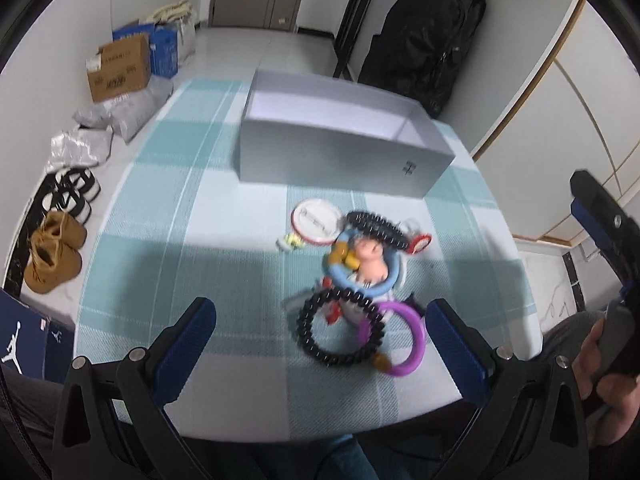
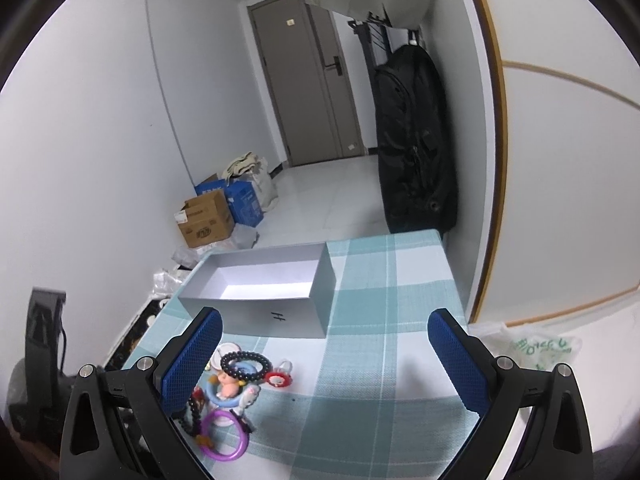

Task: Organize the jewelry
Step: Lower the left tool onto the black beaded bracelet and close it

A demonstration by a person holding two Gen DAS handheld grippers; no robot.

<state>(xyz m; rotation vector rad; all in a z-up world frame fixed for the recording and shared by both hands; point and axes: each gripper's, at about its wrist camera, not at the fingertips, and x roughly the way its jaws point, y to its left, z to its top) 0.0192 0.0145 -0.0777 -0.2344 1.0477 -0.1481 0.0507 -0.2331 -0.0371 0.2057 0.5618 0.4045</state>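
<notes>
While both pairs of tongs stood spread wide with nothing between their blue textured pads, the left gripper (image 1: 320,344) hung over the near edge of the table, its fingers flanking a heap of jewelry (image 1: 356,280), and the right gripper (image 2: 325,360) sat off to the heap's right over bare cloth. Only the left view showed the right gripper's black body and the hand (image 1: 600,364) around it at the right edge; only the right view showed the grey door (image 2: 308,76) and a green-printed plastic bag (image 2: 536,350). The heap held a black beaded bracelet (image 1: 340,328) overlapping a smooth purple ring (image 1: 404,340), a pale blue ring (image 1: 360,268) around a small pink figure, a second black beaded loop (image 1: 376,228) and a round white disc (image 1: 314,220). Just beyond stood an open grey cardboard box (image 1: 340,156), rectangular, white inside. The woven tablecloth (image 1: 200,240) was checked teal and white
</notes>
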